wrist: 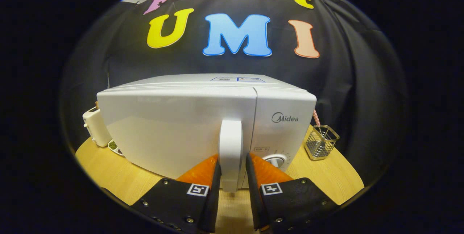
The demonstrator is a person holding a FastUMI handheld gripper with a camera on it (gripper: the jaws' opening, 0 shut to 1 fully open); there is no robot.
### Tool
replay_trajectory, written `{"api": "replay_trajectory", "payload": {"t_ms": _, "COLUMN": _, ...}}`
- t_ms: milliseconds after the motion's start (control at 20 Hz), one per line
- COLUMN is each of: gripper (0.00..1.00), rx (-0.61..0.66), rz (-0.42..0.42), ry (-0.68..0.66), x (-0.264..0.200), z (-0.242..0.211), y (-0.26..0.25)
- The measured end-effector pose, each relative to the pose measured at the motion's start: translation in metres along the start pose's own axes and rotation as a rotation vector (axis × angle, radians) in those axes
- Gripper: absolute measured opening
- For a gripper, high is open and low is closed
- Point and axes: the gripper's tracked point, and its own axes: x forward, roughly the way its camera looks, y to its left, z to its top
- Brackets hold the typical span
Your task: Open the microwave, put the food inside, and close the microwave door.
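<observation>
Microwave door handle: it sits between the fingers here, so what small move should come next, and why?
Probably pull back and swing outward. The gripper has both fingers against the handle, and the microwave door looks fully closed, so opening comes first.

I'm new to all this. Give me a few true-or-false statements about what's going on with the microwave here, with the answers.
1. The tool has its fingers on either side of the door handle. True.
2. The microwave door stands wide open. False: it appears shut, flush with the front.
3. A wire mesh holder stands on the wooden table on the control-panel side of the microwave. True.
4. The food already sits between the fingers. False: the handle is between them.
5. A toaster-like appliance stands on top of the microwave. False: it stands beside it, on the door side.
</observation>
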Motion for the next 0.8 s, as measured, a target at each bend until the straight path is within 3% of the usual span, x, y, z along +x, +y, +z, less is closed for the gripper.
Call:
{"api": "replay_trajectory", "payload": {"t_ms": 50, "gripper": 0.24, "rx": -0.002, "rz": -0.009, "ry": -0.001, "x": -0.005, "z": 0.006, "y": -0.002}}
{"api": "replay_trajectory", "payload": {"t_ms": 200, "gripper": 0.15, "rx": -0.002, "rz": -0.013, "ry": 0.027, "x": 0.007, "z": -0.003, "y": -0.001}}
{"api": "replay_trajectory", "payload": {"t_ms": 250, "gripper": 0.05, "rx": -0.022, "rz": -0.007, "ry": 0.039, "x": 0.006, "z": -0.003, "y": -0.001}}
{"api": "replay_trajectory", "payload": {"t_ms": 650, "gripper": 0.05, "rx": -0.075, "rz": 0.008, "ry": 0.103, "x": 0.003, "z": -0.002, "y": -0.002}}
{"api": "replay_trajectory", "payload": {"t_ms": 800, "gripper": 0.05, "rx": -0.122, "rz": 0.008, "ry": 0.11, "x": -0.021, "z": -0.012, "y": 0.005}}
